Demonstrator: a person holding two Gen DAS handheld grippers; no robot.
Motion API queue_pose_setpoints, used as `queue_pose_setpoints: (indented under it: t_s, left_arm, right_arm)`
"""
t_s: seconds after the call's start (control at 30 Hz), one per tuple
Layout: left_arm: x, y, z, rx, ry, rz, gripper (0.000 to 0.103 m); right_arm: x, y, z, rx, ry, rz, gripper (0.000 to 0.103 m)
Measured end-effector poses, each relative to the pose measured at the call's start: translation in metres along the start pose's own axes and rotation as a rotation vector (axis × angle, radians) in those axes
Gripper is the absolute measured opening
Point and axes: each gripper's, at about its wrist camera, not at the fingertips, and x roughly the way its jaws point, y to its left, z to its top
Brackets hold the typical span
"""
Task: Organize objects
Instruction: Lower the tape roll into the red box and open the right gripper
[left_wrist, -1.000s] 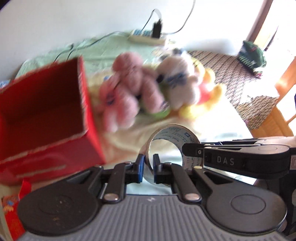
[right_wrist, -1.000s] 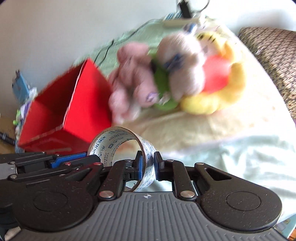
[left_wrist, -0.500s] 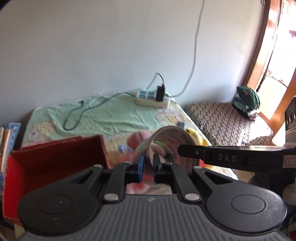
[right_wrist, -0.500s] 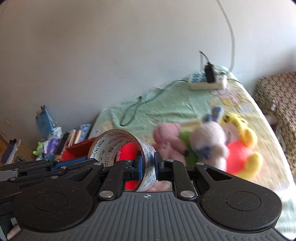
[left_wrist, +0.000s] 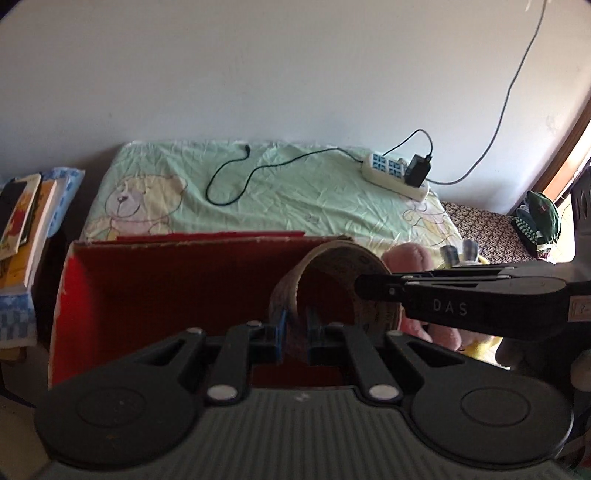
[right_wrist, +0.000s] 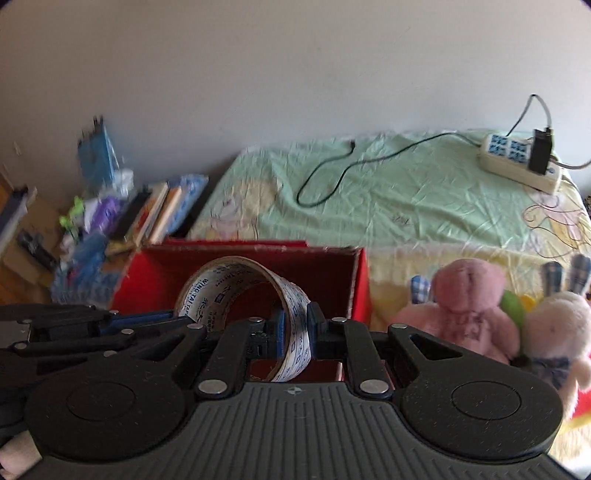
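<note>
Right wrist: tape roll (right_wrist: 236, 291) in gripper (right_wrist: 295, 328)

- Left gripper (left_wrist: 295, 334): matte black body with a ribbed grey-black top plate, two round embossed discs, silver rivets on the linkage arms, and blue pads on the fingers (left_wrist: 281, 332).
- Right gripper (right_wrist: 295, 332): same black build, silver rivets, blue-lined fingers (right_wrist: 280, 330); its side carries pale "DAS" lettering.
</note>
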Motion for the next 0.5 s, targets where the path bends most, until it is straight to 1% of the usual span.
queue_pose_setpoints:
  t_s: [0.13, 0.23, 0.4, 0.47, 0.5]
  left_arm:
    - [0.039, 0.029, -0.005, -0.050, 0.089, -0.019, 0.004]
    - [0.062, 0.042, -0.007, -0.079, 0.144, -0.039, 0.004]
    - [0.083, 0.051, -0.003, -0.104, 0.202, -0.062, 0.004]
    - [0.092, 0.053, -0.003, -0.107, 0.227, -0.065, 0.004]
    - [0.094, 0.054, -0.002, -0.112, 0.236, -0.070, 0.005]
  right_arm:
    - [0.039, 0.015, 0.008, -0.099, 0.120, -0.064, 0.014]
    - [0.065, 0.022, 0.010, -0.163, 0.207, -0.119, 0.012]
    - [0.088, 0.038, 0.013, -0.299, 0.276, -0.205, 0.009]
    - [0.096, 0.041, 0.012, -0.344, 0.295, -0.232, 0.005]
    - [0.099, 0.041, 0.012, -0.350, 0.305, -0.233, 0.005]
